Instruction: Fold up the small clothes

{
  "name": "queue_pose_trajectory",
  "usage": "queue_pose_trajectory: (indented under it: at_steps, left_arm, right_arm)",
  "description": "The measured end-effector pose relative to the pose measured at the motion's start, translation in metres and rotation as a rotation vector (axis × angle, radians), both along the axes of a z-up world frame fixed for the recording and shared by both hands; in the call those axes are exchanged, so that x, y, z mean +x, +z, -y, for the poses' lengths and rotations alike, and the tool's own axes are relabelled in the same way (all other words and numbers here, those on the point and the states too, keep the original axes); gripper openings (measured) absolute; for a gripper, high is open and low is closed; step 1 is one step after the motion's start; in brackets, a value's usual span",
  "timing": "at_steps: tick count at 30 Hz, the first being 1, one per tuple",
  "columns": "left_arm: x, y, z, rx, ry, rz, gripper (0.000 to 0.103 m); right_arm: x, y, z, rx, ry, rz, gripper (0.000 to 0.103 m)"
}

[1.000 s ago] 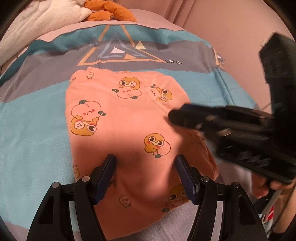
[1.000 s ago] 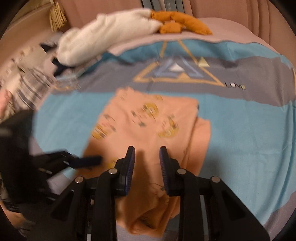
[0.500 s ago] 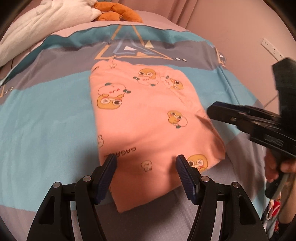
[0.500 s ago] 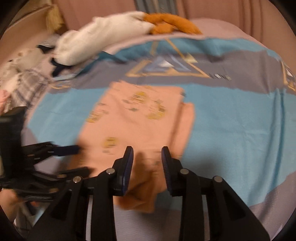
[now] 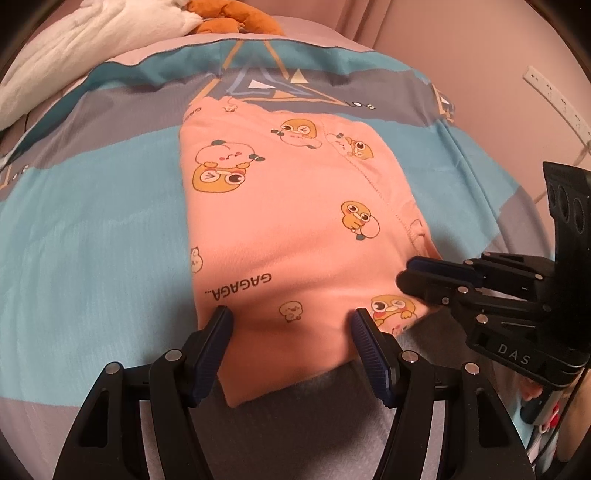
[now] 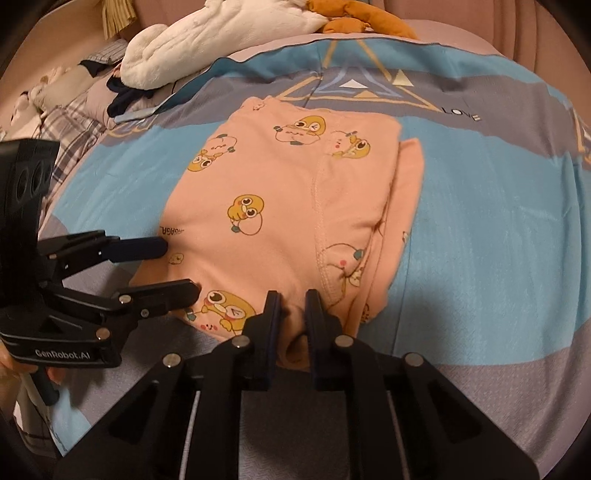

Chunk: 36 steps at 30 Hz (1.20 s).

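Observation:
A small pink garment (image 5: 295, 221) with cartoon duck prints lies folded flat on the bed; it also shows in the right wrist view (image 6: 288, 206). My left gripper (image 5: 291, 319) is open, its fingers straddling the garment's near edge; it appears at the left of the right wrist view (image 6: 181, 267). My right gripper (image 6: 291, 306) is nearly closed, pinching the garment's near hem between its fingers. It shows at the garment's right corner in the left wrist view (image 5: 410, 277).
The blue and grey striped bedspread (image 5: 92, 221) with a triangle print (image 5: 269, 85) covers the bed. A white blanket (image 6: 221, 33) and an orange plush toy (image 6: 362, 18) lie at the far end. Plaid and dark clothes (image 6: 74, 122) sit far left. A wall socket strip (image 5: 554, 99) is on the right.
Both grippers drew back toward the garment's near edge. The right gripper came down onto the near hem and now pinches it. The garment lies flatter.

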State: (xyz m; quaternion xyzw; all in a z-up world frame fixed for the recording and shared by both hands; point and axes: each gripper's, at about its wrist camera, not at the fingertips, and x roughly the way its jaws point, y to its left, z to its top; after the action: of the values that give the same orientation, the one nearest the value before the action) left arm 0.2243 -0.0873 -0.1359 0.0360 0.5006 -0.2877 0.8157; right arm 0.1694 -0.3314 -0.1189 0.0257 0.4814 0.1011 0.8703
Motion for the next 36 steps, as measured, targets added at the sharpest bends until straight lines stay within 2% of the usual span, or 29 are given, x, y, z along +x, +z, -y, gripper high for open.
queue_pose_trajectory:
  at_steps: [9,13,16,21,28,31,33,36]
  left_arm:
    - [-0.015,0.001,-0.013,0.022,0.082,-0.019,0.066]
    - [-0.018,-0.001,-0.023,0.032,0.127,-0.087,0.066]
    - [-0.024,0.005,-0.033,0.053,0.168,-0.105,0.066]
    - [-0.056,0.033,-0.059,0.048,0.205,-0.054,0.066]
    - [-0.082,0.055,-0.084,0.018,0.247,-0.045,0.066]
    - [-0.094,0.062,-0.091,0.014,0.248,-0.029,0.066]
    - [-0.101,0.064,-0.096,0.006,0.251,-0.023,0.071]
    - [-0.102,0.063,-0.096,0.011,0.253,-0.031,0.072]
  right_arm:
    - [-0.013,-0.003,0.003,0.035,-0.061,-0.026,0.013]
    - [-0.021,-0.005,0.006,0.06,-0.092,-0.053,0.013]
    - [-0.019,-0.004,0.003,0.053,-0.111,-0.068,0.013]
    - [-0.021,-0.001,-0.01,-0.018,-0.116,-0.062,0.016]
    - [-0.035,0.002,-0.008,-0.001,-0.141,-0.077,0.016]
    - [-0.044,-0.001,-0.007,-0.015,-0.151,-0.092,0.02]
    - [-0.052,-0.001,-0.005,-0.014,-0.162,-0.083,0.02]
    - [-0.062,0.002,0.002,0.025,-0.186,-0.086,0.02]
